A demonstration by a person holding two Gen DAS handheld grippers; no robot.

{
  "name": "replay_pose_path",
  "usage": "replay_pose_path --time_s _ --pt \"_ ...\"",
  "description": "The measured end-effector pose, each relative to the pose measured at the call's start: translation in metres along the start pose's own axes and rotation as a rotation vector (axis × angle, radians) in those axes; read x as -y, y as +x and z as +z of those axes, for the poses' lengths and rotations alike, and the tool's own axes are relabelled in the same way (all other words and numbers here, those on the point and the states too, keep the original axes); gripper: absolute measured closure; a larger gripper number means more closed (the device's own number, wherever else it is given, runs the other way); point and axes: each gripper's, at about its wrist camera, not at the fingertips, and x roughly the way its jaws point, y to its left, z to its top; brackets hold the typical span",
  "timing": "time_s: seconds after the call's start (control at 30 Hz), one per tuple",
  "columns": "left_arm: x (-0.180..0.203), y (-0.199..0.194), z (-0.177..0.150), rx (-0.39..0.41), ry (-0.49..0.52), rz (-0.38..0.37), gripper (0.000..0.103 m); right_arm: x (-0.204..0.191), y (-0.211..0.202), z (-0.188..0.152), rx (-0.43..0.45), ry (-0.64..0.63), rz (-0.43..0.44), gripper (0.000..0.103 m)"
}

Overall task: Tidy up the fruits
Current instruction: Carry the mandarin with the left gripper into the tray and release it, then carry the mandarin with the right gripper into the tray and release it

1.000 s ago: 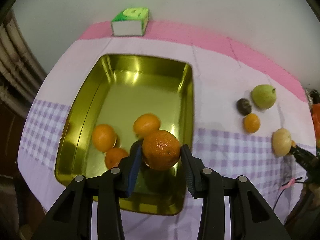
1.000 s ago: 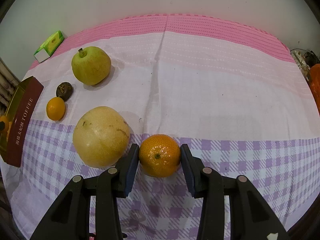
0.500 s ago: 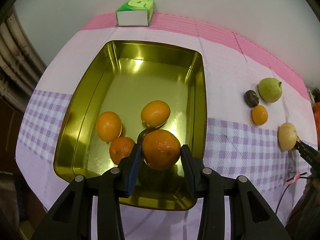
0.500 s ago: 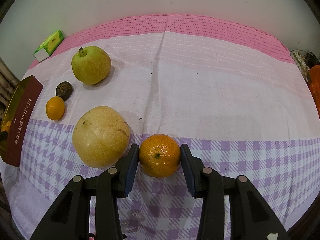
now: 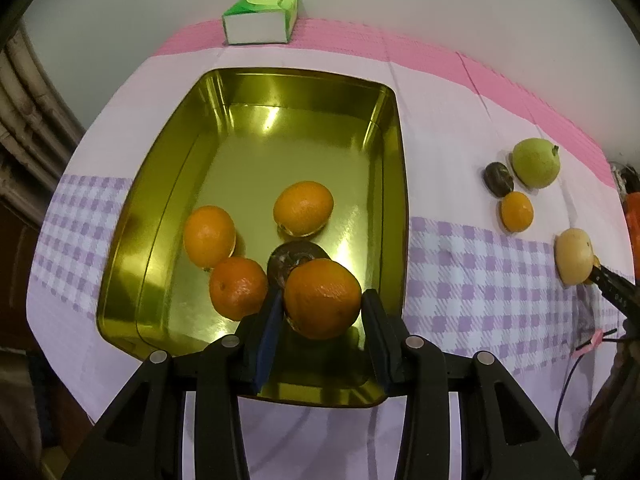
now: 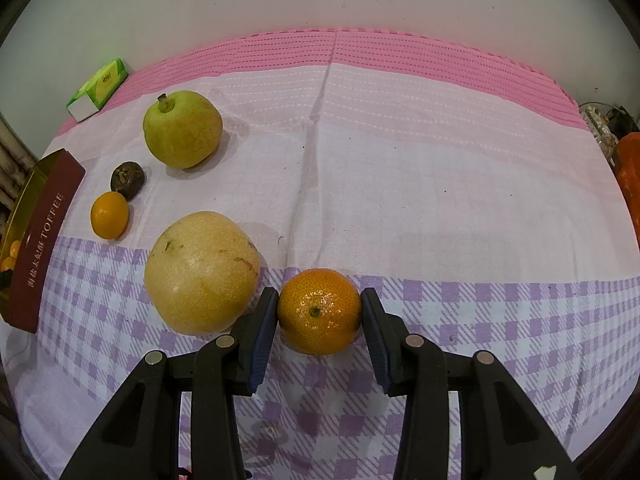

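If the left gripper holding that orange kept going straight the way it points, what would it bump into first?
Probably the dark round fruit lying in the gold tin just behind the held orange, or the tin's floor; depth is hard to judge past the left gripper.

Left gripper (image 5: 320,312) and right gripper (image 6: 319,314) both pitched steeply down, jaws clamped (each pinching something round).
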Motion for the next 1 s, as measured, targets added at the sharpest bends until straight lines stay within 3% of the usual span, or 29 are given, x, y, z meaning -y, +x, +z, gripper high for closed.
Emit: replay_pose_path --time_s 0.43,0.83,1.0 --pt "-0.006 0.012 -0.005 -0.031 -0.014 -0.002 0.062 0.001 -0.001 0.001 0.009 0.006 -0.012 0.064" --pt "-0.006 0.01 -0.004 -0.01 -0.002 0.004 0.061 0.005 -0.013 0.007 0.048 0.02 -0.048 0.064" --pt "-0.008 0.001 -0.004 0.016 0.003 0.003 0.051 0.003 -0.021 0.009 0.071 0.023 -0.055 0.064"
